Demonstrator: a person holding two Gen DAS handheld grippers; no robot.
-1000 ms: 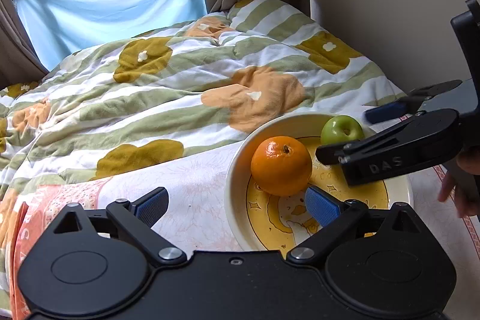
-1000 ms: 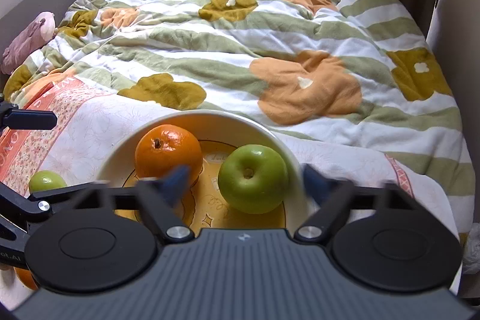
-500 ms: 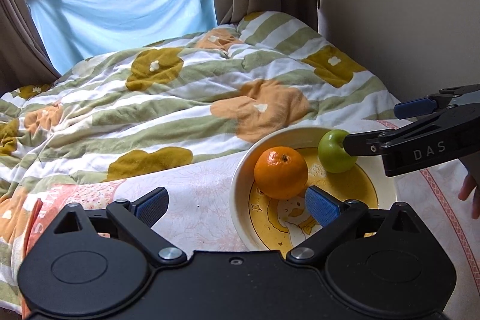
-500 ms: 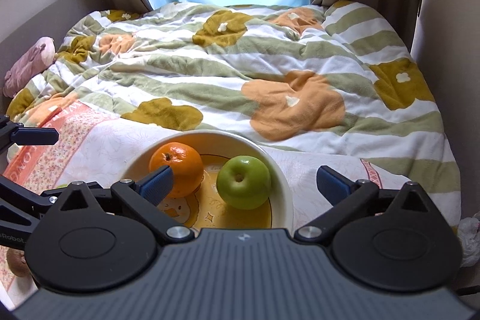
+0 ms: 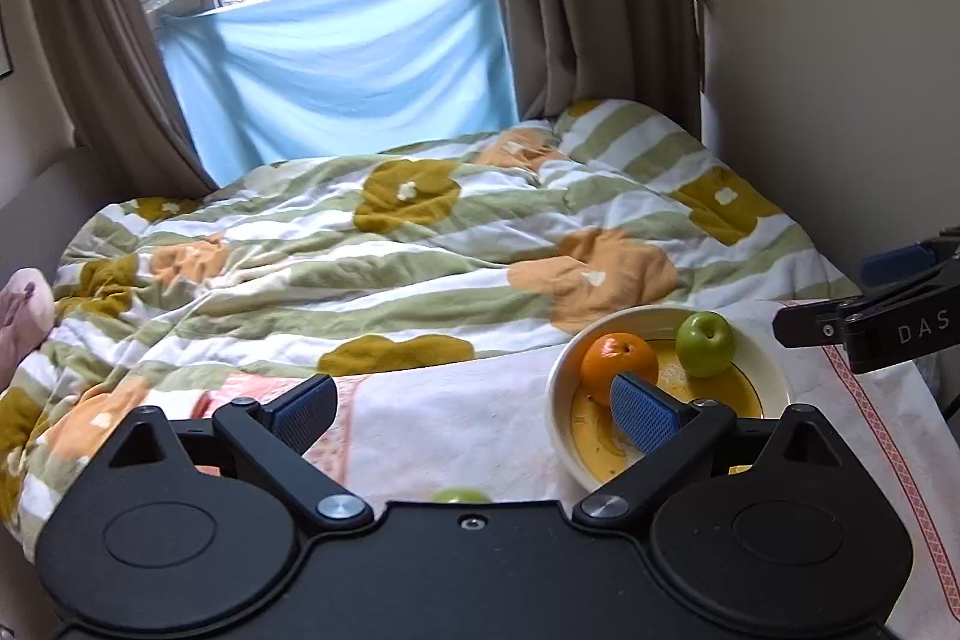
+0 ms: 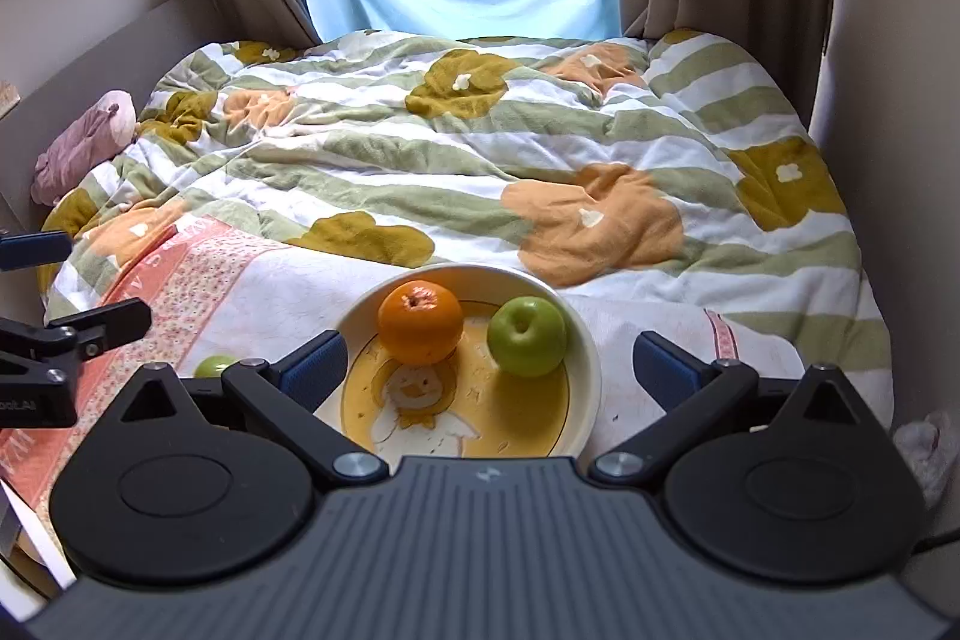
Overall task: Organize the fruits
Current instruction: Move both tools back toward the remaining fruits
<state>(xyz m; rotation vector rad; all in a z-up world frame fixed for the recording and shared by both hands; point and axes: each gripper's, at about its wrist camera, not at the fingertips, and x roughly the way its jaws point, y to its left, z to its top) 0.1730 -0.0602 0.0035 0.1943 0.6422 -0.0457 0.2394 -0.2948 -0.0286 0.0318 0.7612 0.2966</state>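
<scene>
Fingers (image 6: pixel 312 370) of both grippers spread wide, empty.

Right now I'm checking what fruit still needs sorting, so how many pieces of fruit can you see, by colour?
Orange: 1, the orange in the bowl.
Green: 2, the apple in the bowl and a green fruit on the cloth left of it, partly hidden.
Total: 3 pieces showing.
</scene>
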